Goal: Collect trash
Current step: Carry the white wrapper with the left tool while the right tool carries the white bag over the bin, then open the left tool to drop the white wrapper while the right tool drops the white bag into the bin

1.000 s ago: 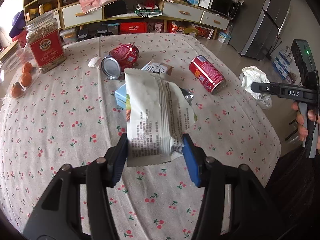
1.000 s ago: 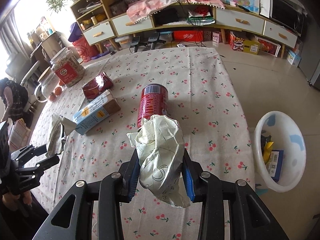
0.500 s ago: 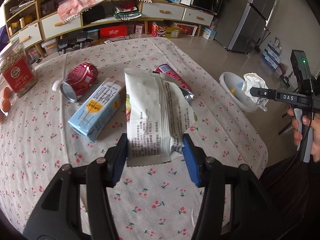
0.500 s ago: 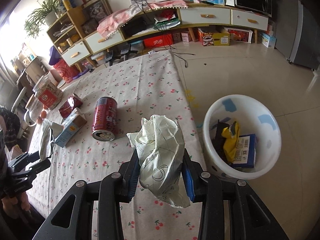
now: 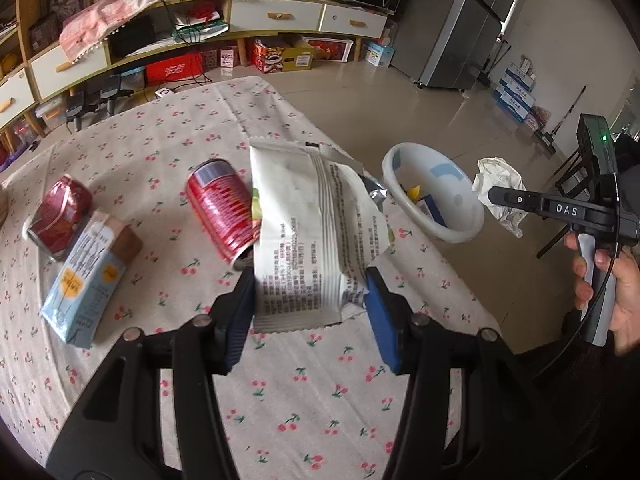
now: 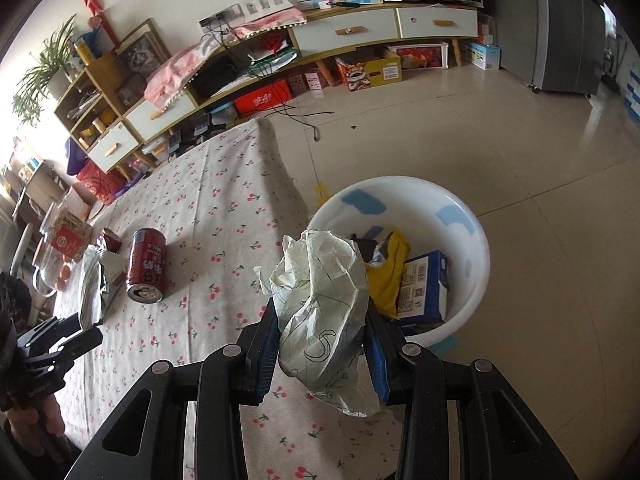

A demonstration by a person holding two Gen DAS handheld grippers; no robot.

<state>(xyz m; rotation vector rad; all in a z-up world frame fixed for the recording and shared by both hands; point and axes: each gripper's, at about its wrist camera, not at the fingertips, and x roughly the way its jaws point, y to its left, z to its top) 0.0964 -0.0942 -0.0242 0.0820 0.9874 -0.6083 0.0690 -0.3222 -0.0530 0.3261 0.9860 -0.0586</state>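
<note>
My left gripper (image 5: 310,304) is shut on a white snack wrapper (image 5: 312,236), held above the cherry-print tablecloth (image 5: 200,128). My right gripper (image 6: 322,330) is shut on a crumpled paper ball (image 6: 320,300), which hangs near the table's right edge beside the white plastic basin (image 6: 476,240) on the floor. The basin holds a yellow wrapper (image 6: 390,276) and a blue box (image 6: 426,284). In the left wrist view the basin (image 5: 468,232) lies past the table edge, and the right gripper (image 5: 500,196) with its paper ball (image 5: 500,182) is beside it.
On the table lie a red can (image 5: 222,210), a crushed red can (image 5: 58,216) and a light blue carton (image 5: 86,280). A glass jar (image 6: 64,232) stands at the table's far left. Shelving with drawers (image 6: 348,32) lines the wall; a grey fridge (image 5: 472,20) stands to the right.
Both grippers have swung right along the table toward its edge, keeping their loads. The basin has come into the left wrist view and grown larger under the right gripper.
</note>
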